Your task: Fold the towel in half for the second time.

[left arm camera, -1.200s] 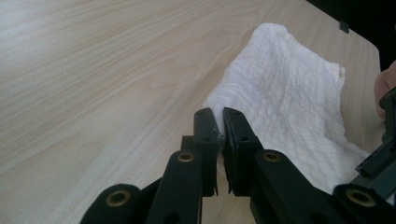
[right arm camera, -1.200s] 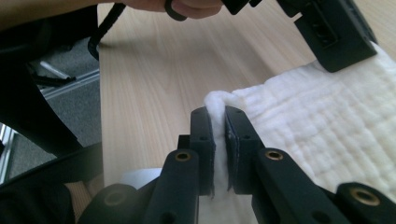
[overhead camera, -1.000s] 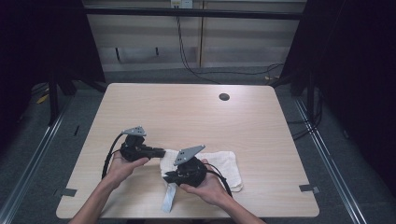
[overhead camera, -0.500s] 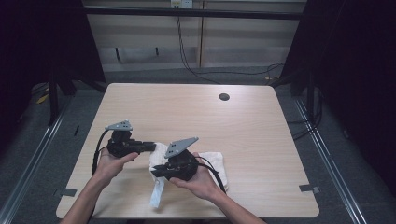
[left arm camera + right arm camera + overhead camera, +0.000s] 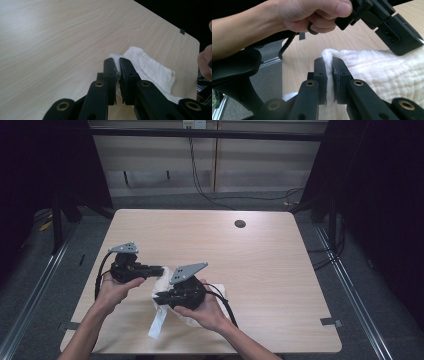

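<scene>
High view, L to R: wooden worktop [image 5: 280, 260], person's forearms entering from 6 o'clock. Left hand [image 5: 114, 287] holds left claw [image 5: 161, 269] w/ grey plate on top, pointing toward 3 o'clock. Its tip meets the white cloth [image 5: 165, 281], which sits at about 7 o'clock from worktop centre, near the front edge. One strip of cloth hangs down toward 7 o'clock. Right hand [image 5: 205, 310] holds right claw [image 5: 156, 296], pointing toward 9 o'clock, its tip at the cloth's lower-left part. Small dark hole [image 5: 240, 224] in worktop at 1 o'clock, well apart from cloth.

Left gripper view: left claw [image 5: 118, 67] clenched on a cloth [image 5: 150, 70] edge; rest of cloth runs off toward 4 o'clock, lying partly on worktop.

Right gripper view: right claw [image 5: 329, 62] clenched on a fold of cloth [image 5: 387, 72]; cloth spreads toward 3 o'clock. Left hand [image 5: 312, 15] w/ the other claw at 12–2 o'clock, just above cloth.
</scene>
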Demonstrator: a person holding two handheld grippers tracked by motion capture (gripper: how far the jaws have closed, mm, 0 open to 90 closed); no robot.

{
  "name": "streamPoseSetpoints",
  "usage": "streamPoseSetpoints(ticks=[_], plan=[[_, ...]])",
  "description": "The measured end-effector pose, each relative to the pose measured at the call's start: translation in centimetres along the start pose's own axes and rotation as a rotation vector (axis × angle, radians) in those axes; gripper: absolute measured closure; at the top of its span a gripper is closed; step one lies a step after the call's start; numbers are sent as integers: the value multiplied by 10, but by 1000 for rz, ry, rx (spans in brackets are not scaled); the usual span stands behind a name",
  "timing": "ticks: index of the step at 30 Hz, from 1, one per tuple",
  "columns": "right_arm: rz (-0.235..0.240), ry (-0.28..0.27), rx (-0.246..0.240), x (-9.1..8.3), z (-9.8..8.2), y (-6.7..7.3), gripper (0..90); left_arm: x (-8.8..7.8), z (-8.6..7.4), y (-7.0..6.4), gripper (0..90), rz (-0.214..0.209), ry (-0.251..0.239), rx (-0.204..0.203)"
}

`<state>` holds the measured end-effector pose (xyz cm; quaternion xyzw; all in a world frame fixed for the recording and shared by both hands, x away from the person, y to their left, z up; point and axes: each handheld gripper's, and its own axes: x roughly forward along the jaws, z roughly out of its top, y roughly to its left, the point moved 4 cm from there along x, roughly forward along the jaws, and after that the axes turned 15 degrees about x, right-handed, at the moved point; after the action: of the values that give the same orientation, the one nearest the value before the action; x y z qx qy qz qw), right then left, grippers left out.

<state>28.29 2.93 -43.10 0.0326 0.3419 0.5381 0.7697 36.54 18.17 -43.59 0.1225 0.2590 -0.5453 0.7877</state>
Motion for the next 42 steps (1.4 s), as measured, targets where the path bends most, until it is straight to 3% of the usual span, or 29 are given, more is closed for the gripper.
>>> streamPoseSetpoints(ticks=[16,25,33,42], plan=[[-62,-51,37,-48,-21,-17,830,53,25,-17,845,-70,33,31],[-97,-65,66,-69,-35,-28,830,68,33,-22,844,-81,46,37],[-113,-65,88,-74,-47,-33,829,89,29,-27,843,-107,86,42],[-149,-51,113,-75,-63,-39,824,110,23,-34,843,-121,100,28]])
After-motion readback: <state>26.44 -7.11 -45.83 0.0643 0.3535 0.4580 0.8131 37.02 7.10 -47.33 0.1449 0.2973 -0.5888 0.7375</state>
